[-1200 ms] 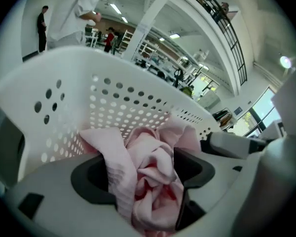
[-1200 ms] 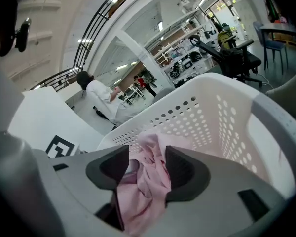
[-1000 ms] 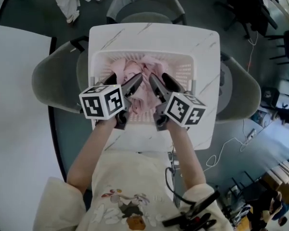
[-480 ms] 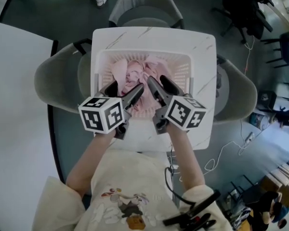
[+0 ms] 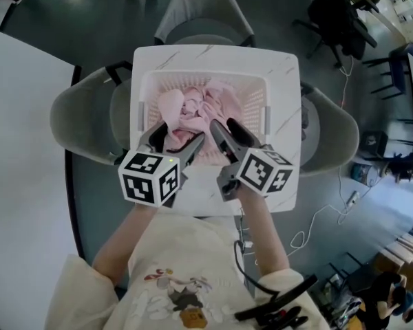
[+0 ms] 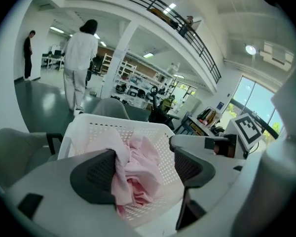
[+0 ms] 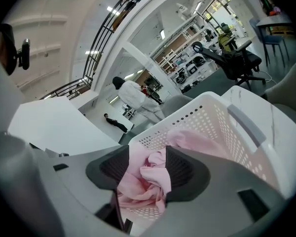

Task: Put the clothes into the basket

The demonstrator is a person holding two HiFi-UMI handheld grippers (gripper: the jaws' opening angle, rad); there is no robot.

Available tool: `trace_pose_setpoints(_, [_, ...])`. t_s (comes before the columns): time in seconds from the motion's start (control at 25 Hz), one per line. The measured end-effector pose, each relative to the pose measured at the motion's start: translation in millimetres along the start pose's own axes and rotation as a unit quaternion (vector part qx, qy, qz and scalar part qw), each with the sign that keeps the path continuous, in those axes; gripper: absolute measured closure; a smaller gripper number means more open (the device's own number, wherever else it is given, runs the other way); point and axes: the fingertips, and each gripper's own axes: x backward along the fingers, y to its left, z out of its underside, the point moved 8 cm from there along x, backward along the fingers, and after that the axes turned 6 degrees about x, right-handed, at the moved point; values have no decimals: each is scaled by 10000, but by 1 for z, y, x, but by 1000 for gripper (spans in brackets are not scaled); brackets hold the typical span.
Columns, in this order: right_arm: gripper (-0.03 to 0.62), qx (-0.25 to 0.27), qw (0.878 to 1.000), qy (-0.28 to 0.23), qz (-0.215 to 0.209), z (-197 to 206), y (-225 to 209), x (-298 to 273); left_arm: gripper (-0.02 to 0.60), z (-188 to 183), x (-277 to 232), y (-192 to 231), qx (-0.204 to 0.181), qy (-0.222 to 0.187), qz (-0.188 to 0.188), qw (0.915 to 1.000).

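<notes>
A white perforated basket (image 5: pixel 205 78) stands on a small white marble-look table (image 5: pixel 213 52). Crumpled pink clothes (image 5: pixel 196 108) lie inside it. My left gripper (image 5: pixel 175 137) hovers over the basket's near rim, open, with nothing gripped. My right gripper (image 5: pixel 228 130) hangs beside it, also open and empty. In the left gripper view the basket (image 6: pixel 113 125) and clothes (image 6: pixel 138 167) show through the gap between the dark pads. The right gripper view shows the same clothes (image 7: pixel 138 184) in the basket (image 7: pixel 222 117) beyond the spread pads.
Grey chairs ring the small table: one left (image 5: pixel 79 119), one right (image 5: pixel 330 126), one far (image 5: pixel 203 19). A big white table (image 5: pixel 20 150) fills the left side. A cable (image 5: pixel 323 215) lies on the floor at right. A person in white (image 6: pixel 81 58) stands far off.
Both grippers have drawn back toward me, from over the clothes to the basket's near rim. The clothes stay in the basket.
</notes>
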Motion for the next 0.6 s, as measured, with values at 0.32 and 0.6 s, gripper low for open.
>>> trace_pose_setpoints(0.32, [365, -53, 9999, -28, -119, 20, 21, 15, 230, 15, 38, -12, -831, 22, -203, 9963])
trace_pose_setpoints(0.6, [365, 4, 9996, 120, -269, 45, 42, 17, 230, 33, 71, -4, -359, -49, -87, 9993])
